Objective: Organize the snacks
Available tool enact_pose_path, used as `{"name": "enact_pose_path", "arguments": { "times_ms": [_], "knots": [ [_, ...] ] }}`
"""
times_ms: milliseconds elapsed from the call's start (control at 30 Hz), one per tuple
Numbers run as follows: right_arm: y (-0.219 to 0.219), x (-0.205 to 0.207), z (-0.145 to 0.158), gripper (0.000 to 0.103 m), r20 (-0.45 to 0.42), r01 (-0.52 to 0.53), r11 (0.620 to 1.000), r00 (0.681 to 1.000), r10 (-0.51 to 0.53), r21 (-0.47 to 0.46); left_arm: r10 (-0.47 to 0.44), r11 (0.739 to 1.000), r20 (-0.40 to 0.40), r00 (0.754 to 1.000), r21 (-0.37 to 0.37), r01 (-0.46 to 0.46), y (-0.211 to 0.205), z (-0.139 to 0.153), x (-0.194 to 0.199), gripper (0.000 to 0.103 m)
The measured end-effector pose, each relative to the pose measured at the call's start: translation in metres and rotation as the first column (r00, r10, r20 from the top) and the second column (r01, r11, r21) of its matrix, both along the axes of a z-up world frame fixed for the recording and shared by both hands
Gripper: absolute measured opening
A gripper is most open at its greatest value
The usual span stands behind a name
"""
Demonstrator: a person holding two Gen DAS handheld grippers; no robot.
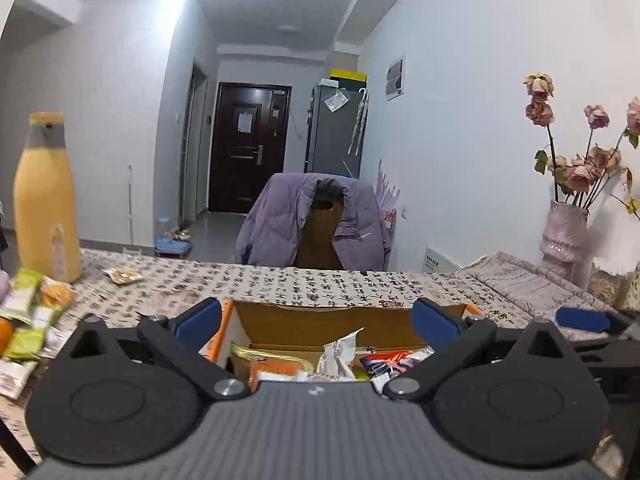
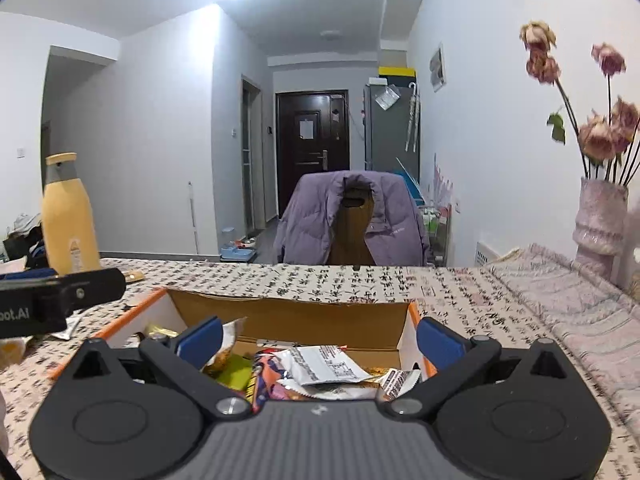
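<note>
Two flower vases (image 2: 598, 216) right, yellow bottle (image 1: 46, 200) left, jacket-draped chair (image 1: 316, 224) behind table (image 1: 320, 280)

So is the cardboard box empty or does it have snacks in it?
It has snacks in it. The box is open-topped, and several wrappers lie piled inside. How deep the pile goes cannot be told.

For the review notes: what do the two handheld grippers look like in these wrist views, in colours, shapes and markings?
Both match: the left gripper and right gripper each have a grey ribbed body, two rounded black plates, black linkage arms with silver pivot pins, and blue pads on the fingers. In the right wrist view, the left gripper's side bears white lettering, partly cut off. No cables, hands or sleeves show.
</note>
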State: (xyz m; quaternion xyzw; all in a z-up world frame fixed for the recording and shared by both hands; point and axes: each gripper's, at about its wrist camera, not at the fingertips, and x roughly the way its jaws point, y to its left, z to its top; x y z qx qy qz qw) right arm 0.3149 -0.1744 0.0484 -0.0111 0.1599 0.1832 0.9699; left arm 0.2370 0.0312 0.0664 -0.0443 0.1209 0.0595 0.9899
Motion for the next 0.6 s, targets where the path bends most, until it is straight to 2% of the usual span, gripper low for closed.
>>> {"name": "enact_pose_path", "arguments": {
  "times_ms": [167,400,600],
  "knots": [
    [-0.014,-0.039,0.006,0.103,-0.01,-0.022,1.0,1.0,0.022,-0.002,-0.022,1.0,-0.023,0.999,0.0,0.022,-0.003,0.004,-0.036,0.103],
    [-0.028,-0.097,-0.016,0.103,-0.078,-0.048,0.998,0.996,0.045,-0.042,-0.077,0.997,-0.088,0.993,-0.028,0.075,-0.005,-0.015,-0.093,0.103],
    [-0.04,-0.135,-0.035,0.103,-0.132,-0.032,0.999,0.991,0.027,-0.039,-0.107,0.994,-0.131,0.986,-0.042,0.102,-0.009,-0.036,-0.138,0.103]
  ]
}}
